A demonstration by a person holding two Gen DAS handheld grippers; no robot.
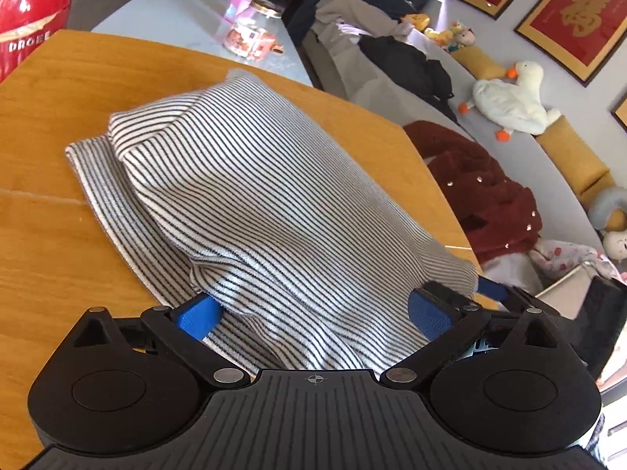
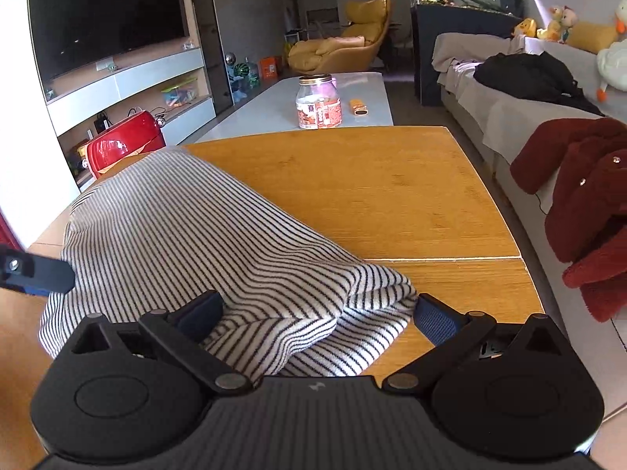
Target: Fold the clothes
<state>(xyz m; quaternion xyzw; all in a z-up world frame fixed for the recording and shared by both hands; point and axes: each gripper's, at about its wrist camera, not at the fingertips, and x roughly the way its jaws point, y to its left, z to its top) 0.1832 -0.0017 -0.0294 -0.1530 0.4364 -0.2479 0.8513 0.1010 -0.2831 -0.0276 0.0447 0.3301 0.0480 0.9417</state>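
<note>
Both grippers' wide-spread fingers [image 1: 198, 315] straddle striped garment [image 1: 243, 180], partly folded on tabletop [image 2: 372, 180]; folding appears unfinished.

My black tools carry blue pads [image 1: 198, 315]; the garment [image 1: 250, 196] is white with thin dark stripes, the table [image 1: 47, 235] honey-orange.
</note>
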